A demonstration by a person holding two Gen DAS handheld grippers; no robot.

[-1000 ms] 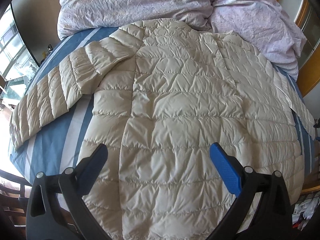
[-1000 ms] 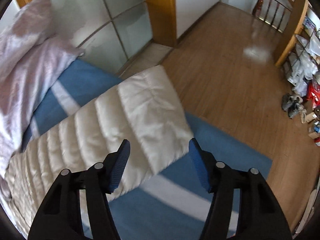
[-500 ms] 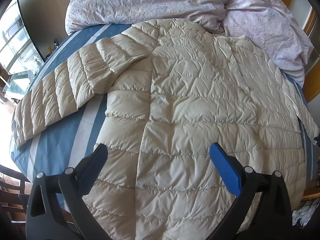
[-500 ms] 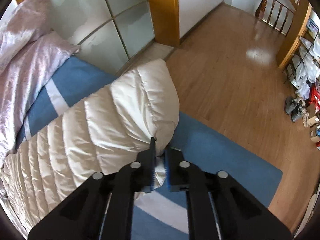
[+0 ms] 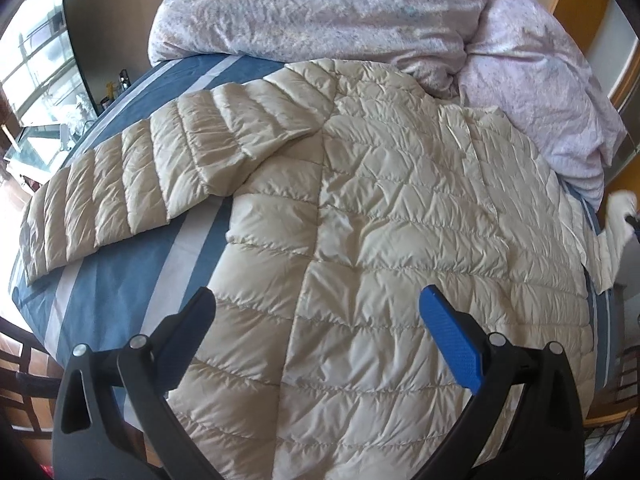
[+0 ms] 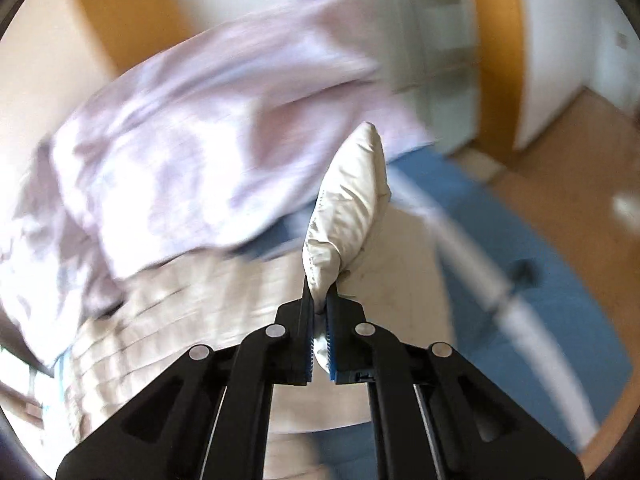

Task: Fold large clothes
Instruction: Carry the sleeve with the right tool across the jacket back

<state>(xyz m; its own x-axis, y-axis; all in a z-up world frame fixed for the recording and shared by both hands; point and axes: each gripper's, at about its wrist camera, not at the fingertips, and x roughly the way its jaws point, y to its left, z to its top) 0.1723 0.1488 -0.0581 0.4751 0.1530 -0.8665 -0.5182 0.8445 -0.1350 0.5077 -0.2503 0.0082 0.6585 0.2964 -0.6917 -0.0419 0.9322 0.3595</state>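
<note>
Right wrist view is showing us our right gripper (image 6: 320, 300) clenching the quilted cream jacket's (image 5: 400, 220) puffy sleeve cuff (image 6: 352, 200), now lifted off the striped blue bed (image 5: 132, 280), while our left gripper (image 5: 316, 312) is hovering released.

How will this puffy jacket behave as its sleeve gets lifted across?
Probably floppy: the sleeve droops and creases from the right claw, which is shut on its cuff. Likely light for its bulk, being quilted. The jacket has a shiny shell and may slide on the bedsheet.
</note>
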